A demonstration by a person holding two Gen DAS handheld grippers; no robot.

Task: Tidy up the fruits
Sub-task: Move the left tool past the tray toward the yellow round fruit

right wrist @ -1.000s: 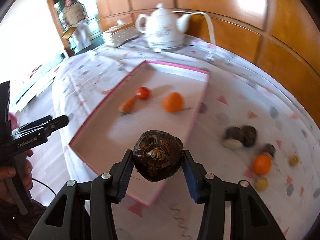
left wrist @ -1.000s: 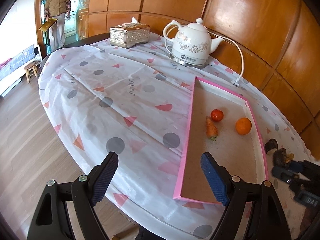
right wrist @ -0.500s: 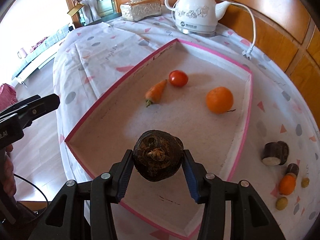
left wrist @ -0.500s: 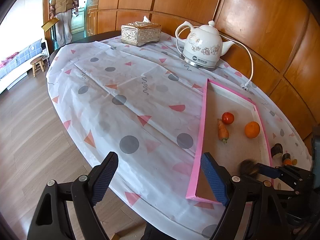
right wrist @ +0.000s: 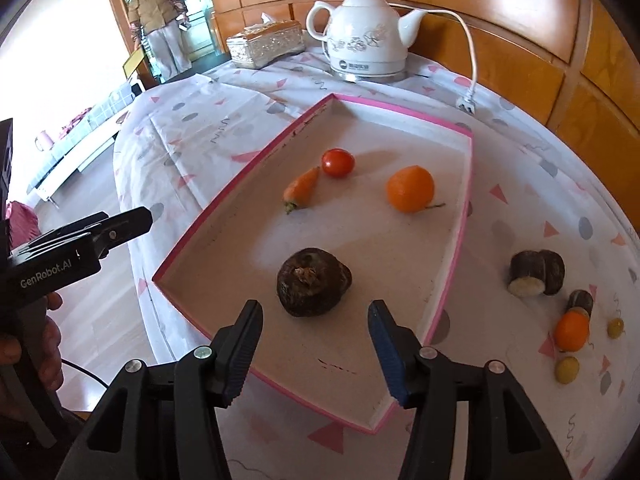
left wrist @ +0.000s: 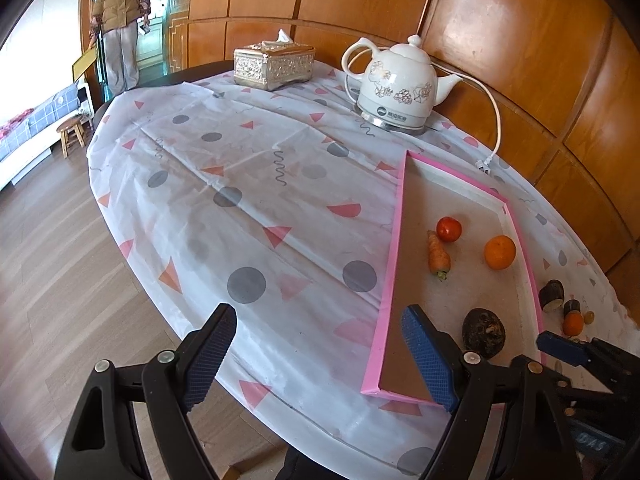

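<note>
A pink-rimmed tray (right wrist: 456, 248) holds a tomato (right wrist: 338, 163), a carrot (right wrist: 302, 191), an orange (right wrist: 410, 189) and a dark brown round root (right wrist: 314, 282). My right gripper (right wrist: 314, 312) sits just behind the root with its jaws opening. The pads stand clear of the root, which lies on the tray floor. To the right of the tray, on the cloth, lie cut dark pieces (right wrist: 536, 272), a small orange (right wrist: 572, 330) and small yellow fruits (right wrist: 566, 370). My left gripper (left wrist: 318, 332) hangs open and holds nothing over the table's near edge, left of the tray (left wrist: 390, 280).
A white kettle (left wrist: 396, 88) with its cord and plug (left wrist: 484, 167) and a tissue box (left wrist: 274, 62) stand at the back of the table. Wood panelling runs close behind. A person (left wrist: 120, 28) stands in the far doorway. The floor drops away at the left.
The right gripper carried the dark root over the tray, sank a little and let it go; the root now rests on the tray floor. The left gripper stays open.
</note>
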